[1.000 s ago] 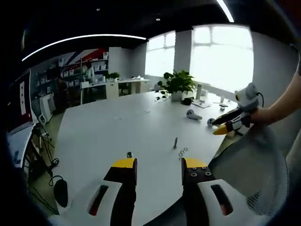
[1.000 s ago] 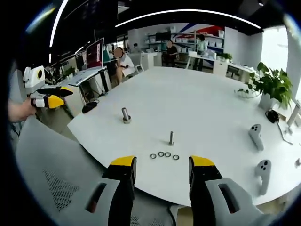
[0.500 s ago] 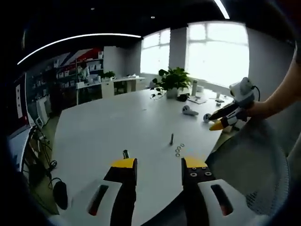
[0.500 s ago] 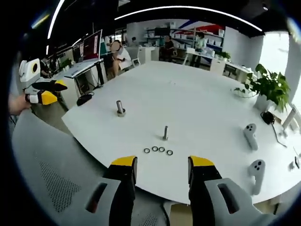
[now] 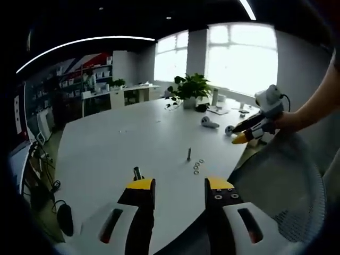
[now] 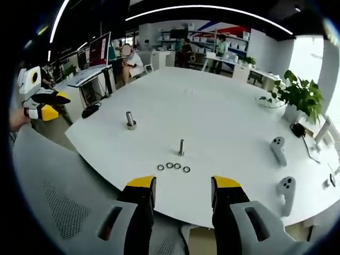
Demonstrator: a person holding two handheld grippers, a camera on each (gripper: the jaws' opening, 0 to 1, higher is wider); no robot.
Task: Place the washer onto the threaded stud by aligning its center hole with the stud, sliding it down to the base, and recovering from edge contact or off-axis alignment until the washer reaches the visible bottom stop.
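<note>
In the right gripper view, the right gripper [image 6: 177, 187] hangs over the near edge of the round white table [image 6: 223, 122], its yellow-tipped jaws parted wide with nothing between them. Just beyond, at twelve o'clock, four small dark metal washers [image 6: 173, 167] lie in a row, and the slim upright threaded stud [image 6: 181, 147] stands right behind them. A thicker grey bolt [image 6: 128, 120] stands at eleven o'clock. Two white controllers [image 6: 277, 150] lie at three o'clock. The left gripper [image 6: 45, 104] hovers at nine o'clock, jaws slightly apart, empty.
</note>
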